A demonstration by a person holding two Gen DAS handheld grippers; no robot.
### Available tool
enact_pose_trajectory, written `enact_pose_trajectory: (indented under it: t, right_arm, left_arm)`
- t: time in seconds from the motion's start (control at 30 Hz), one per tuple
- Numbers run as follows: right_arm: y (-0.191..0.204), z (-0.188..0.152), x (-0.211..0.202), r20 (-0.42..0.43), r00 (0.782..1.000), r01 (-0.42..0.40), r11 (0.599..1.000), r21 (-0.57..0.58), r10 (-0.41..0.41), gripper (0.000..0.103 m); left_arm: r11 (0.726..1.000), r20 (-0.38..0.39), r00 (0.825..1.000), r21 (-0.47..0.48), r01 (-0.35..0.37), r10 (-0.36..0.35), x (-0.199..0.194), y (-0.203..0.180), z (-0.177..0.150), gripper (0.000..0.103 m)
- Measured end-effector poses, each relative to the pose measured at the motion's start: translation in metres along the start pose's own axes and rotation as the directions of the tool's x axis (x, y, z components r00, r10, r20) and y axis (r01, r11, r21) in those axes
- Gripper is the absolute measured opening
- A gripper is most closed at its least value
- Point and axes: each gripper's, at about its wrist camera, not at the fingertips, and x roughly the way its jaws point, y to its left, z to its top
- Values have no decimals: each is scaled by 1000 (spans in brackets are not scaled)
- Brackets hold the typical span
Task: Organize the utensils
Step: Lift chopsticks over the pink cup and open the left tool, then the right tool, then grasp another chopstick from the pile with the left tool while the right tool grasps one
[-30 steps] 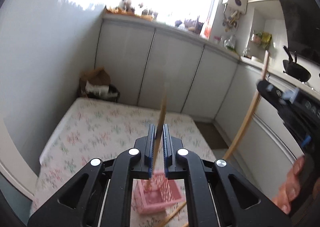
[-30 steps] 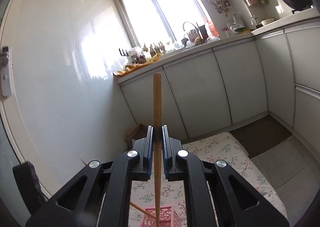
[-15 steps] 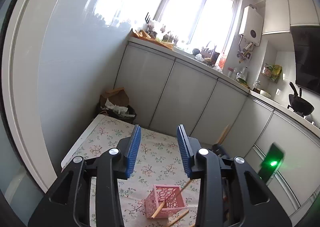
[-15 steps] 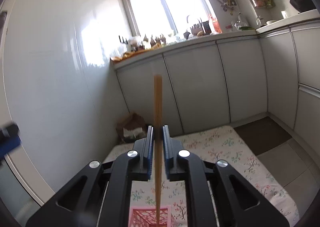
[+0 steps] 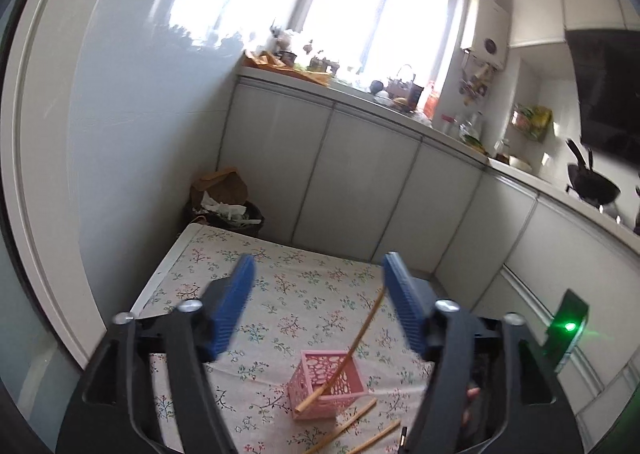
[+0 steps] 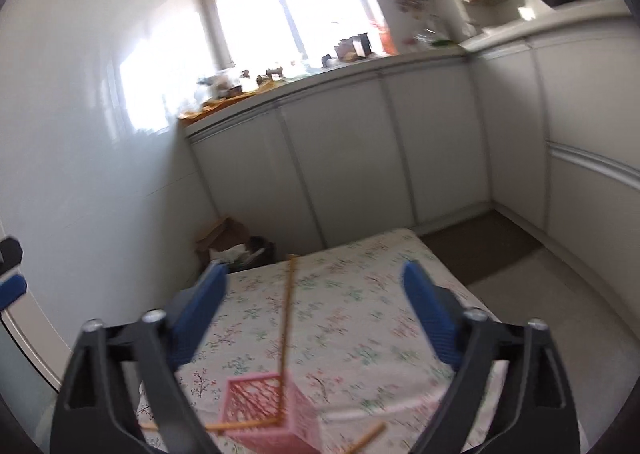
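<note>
Tools [image 5: 318, 304] [image 6: 314, 310] agape — basket [image 6: 260, 410] perhaps blurred

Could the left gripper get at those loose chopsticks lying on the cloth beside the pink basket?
Probably yes: the left gripper is opening with nothing between its pads, and the loose chopsticks lie uncovered beside the pink basket, below it.

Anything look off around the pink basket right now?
Yes. One chopstick lies across the pink basket rim, its end poking out rather than standing inside. Two more chopsticks lie loose on the floral cloth beside it.
</note>
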Motion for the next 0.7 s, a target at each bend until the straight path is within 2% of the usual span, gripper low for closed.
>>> enact_pose_trajectory:
  t: [0.03,0.17,0.27,0.37,0.4,0.47,0.53,0.63,0.7]
  right_arm:
    - [-7,0,-4,-17,1000,3,1000,14,-2,95]
    - [-42,-8,-19,-150,988,48,997,56,-39,96]
    - [-66,-23,-33,-243,967,94,994,51,-79,96]
    - [-94,-47,-49,-318,940,152,987,58,-126,96]
    - [-102,-55,-51,-343,929,168,984,67,-135,96]
    - [-122,-77,-57,-428,892,203,974,96,-144,96]
    - [-138,-96,-57,-531,837,234,963,134,-129,96]
    - [-158,-106,-59,-576,812,262,939,224,-89,96]
    - [-171,-107,-60,-583,808,280,924,260,-81,96]
  left_arm:
    - [1000,2,1000,11,8,-8,-2,-3,-1,82]
    - [995,-14,999,83,48,-47,-6,-25,-7,95]
    - [986,-67,995,140,89,-80,-3,-40,-15,96]
    - [964,-170,977,212,163,-128,4,-61,-28,96]
    - [951,-208,967,239,198,-149,7,-69,-35,96]
    - [925,-279,946,287,247,-166,13,-86,-48,96]
    - [893,-351,921,341,292,-167,24,-106,-67,96]
    - [854,-471,870,385,349,-144,49,-136,-92,96]
    - [809,-572,815,432,397,-94,79,-163,-112,96]
